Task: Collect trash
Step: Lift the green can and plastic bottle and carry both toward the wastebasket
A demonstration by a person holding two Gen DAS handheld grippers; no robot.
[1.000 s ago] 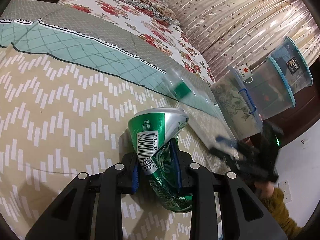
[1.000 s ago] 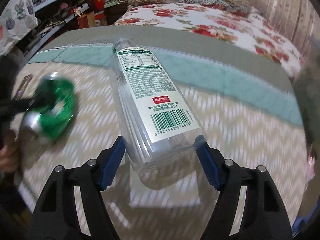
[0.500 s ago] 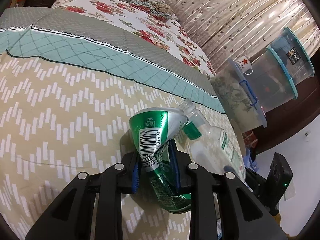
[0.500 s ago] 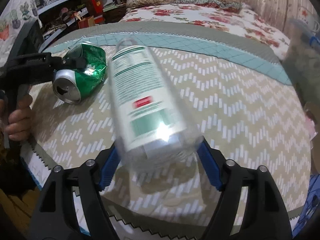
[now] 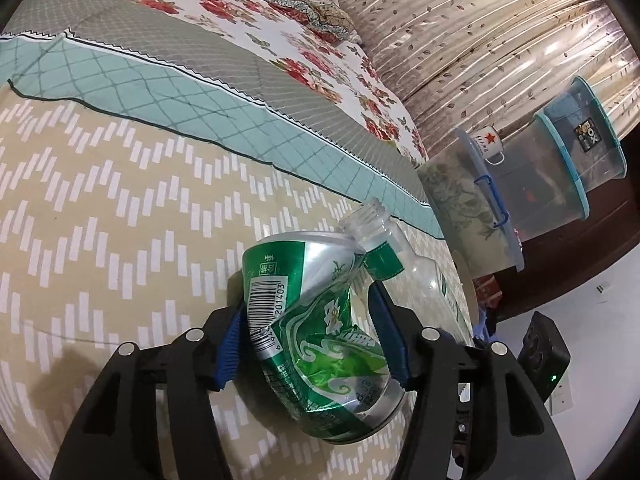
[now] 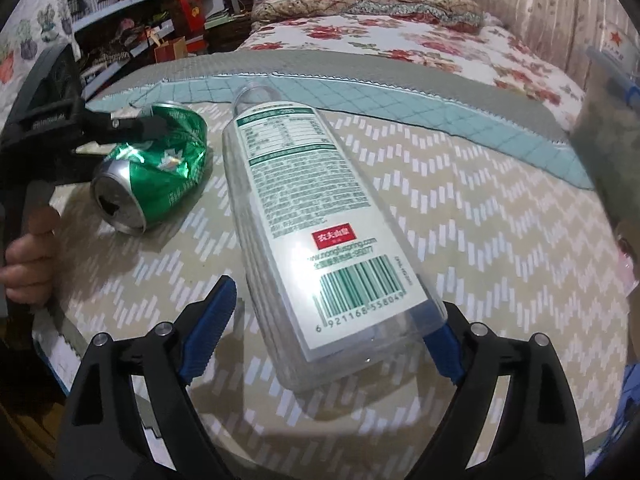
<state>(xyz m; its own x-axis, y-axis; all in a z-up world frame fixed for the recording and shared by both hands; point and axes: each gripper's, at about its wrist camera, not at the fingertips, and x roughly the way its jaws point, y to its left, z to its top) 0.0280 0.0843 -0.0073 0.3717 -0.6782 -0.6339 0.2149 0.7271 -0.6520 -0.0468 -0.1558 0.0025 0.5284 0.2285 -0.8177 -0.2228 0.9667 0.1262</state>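
Note:
A crushed green can [image 5: 316, 332] lies on the beige zigzag bedspread [image 5: 100, 208]. My left gripper [image 5: 310, 344] has opened, and its blue pads stand just off the can's sides. The can also shows in the right wrist view [image 6: 152, 172], with the left gripper's fingers [image 6: 132, 126] beside it. A clear flat plastic bottle [image 6: 316, 224] with a white and green label lies on the bedspread between the jaws of my right gripper [image 6: 328, 320]. The left pad is clear of the bottle; the right pad is at its edge. The bottle's open neck [image 5: 370, 220] shows behind the can.
Stacked clear storage tubs [image 5: 552, 176] with a white mug [image 5: 490, 144] stand right of the bed by a curtain. The floral quilt [image 6: 400, 40] lies farther up the bed. Cluttered shelves [image 6: 132, 20] stand at the left. The bed's near edge [image 6: 60, 344] is close.
Both grippers came down to the bedspread with their loads. The right jaws opened and the bottle now lies on the bed. The left jaws widened around the can.

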